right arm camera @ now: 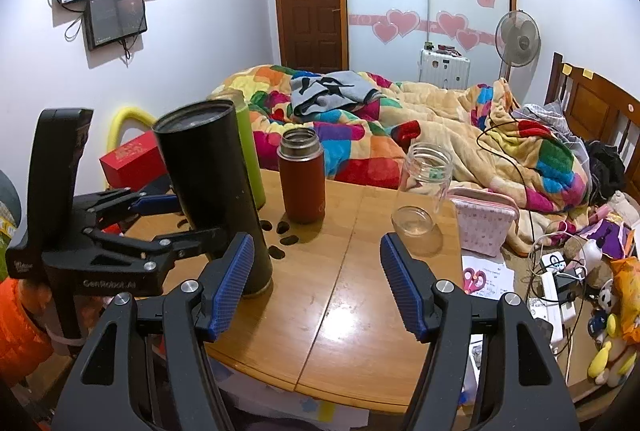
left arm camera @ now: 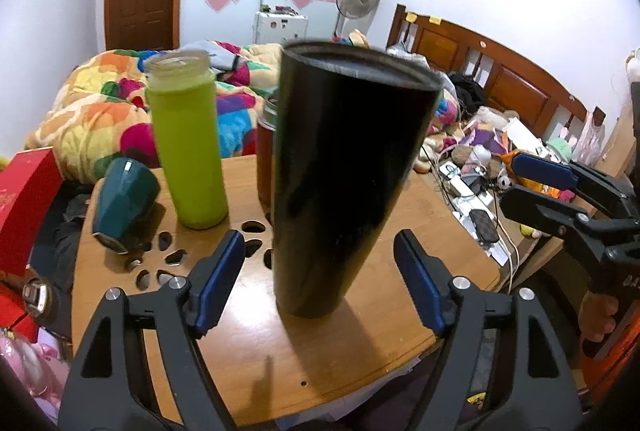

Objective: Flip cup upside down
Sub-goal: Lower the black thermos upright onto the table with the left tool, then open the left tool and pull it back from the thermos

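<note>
A tall black tumbler (left arm camera: pixel 340 175) stands on the wooden table (left arm camera: pixel 360 343), wide end up. My left gripper (left arm camera: pixel 320 279) is open, its blue pads either side of the tumbler's lower part without touching it. The tumbler also shows in the right wrist view (right arm camera: pixel 216 187), with the left gripper (right arm camera: pixel 168 223) around it. My right gripper (right arm camera: pixel 316 283) is open and empty above the table's near middle. It shows at the right edge of the left wrist view (left arm camera: pixel 516 179).
On the table stand a green bottle (left arm camera: pixel 188 147), a red-brown flask (right arm camera: pixel 302 177) and a clear jar (right arm camera: pixel 422 191). A teal cup (left arm camera: pixel 124 203) lies on its side at the left. A red box (left arm camera: pixel 24 203) and a cluttered bed (right arm camera: pixel 400 127) lie beyond.
</note>
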Demonstrator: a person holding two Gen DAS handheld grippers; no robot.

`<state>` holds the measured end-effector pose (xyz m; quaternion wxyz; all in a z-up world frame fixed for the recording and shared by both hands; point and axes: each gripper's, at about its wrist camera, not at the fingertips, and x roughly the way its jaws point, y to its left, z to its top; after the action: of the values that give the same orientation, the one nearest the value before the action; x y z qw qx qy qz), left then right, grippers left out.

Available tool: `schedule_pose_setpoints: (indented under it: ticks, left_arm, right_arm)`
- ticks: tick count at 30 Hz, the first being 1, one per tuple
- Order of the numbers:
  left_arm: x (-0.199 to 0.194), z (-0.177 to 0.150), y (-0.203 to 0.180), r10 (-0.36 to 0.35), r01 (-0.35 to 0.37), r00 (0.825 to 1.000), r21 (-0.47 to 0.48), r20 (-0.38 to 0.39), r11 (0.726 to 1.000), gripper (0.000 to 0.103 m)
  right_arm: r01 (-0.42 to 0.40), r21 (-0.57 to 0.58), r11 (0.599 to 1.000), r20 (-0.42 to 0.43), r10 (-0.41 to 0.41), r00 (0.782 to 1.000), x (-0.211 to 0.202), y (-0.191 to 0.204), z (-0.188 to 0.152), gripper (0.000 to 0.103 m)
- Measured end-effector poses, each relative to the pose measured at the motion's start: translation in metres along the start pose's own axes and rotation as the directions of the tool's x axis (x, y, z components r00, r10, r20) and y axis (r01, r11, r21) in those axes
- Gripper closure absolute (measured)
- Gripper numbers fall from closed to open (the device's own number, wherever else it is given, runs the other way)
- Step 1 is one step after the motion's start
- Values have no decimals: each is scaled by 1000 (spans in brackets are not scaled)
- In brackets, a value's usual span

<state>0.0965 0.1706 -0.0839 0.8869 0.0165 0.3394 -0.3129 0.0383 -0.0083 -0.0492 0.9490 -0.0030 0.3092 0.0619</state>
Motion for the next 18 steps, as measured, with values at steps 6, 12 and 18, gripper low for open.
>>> schedule_pose_setpoints:
  ticks: [6,12,18]
  left_arm:
    - [-46,3,0,76,-73,990,-29,117,997,13]
    - [-89,8,-8,137,-134,963,-26,232,991,4]
    - [-119,9,-12,156,-151,942,-39,298,988,0]
  right_arm:
    - [2,12,1000,57,-2,998,-18,10,6,28]
    - [5,28,1000,129,-8,992,-42,21,15,19]
    - [22,36,999,181,-29,983,-63,30,20,10]
